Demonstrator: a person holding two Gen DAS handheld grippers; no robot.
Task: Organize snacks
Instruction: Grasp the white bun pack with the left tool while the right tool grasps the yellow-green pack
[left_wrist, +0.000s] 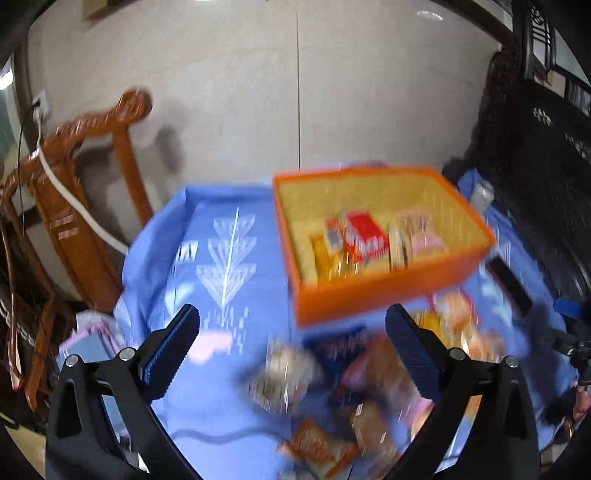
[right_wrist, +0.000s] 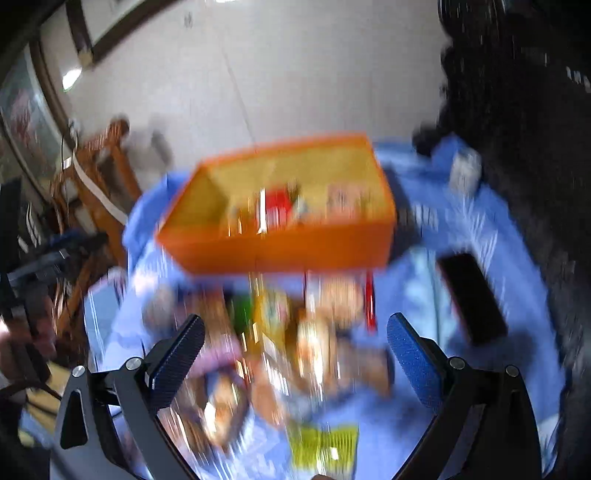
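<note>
An orange box (left_wrist: 373, 295) with a yellow lining stands on the blue cloth and holds several snack packs, among them a red one (left_wrist: 364, 230). It also shows in the right wrist view (right_wrist: 280, 251). A blurred pile of snack packets (left_wrist: 354, 391) lies in front of the box; it also shows in the right wrist view (right_wrist: 295, 347). My left gripper (left_wrist: 295, 349) is open and empty above the pile. My right gripper (right_wrist: 297, 354) is open and empty above the same pile. Both views are motion-blurred.
The blue cloth (left_wrist: 221, 406) covers the table. A carved wooden chair (left_wrist: 85, 177) stands at the far left by the wall. A black flat object (right_wrist: 472, 295) lies right of the pile. A can (left_wrist: 482, 194) stands behind the box. A yellow-green packet (right_wrist: 325, 450) lies nearest.
</note>
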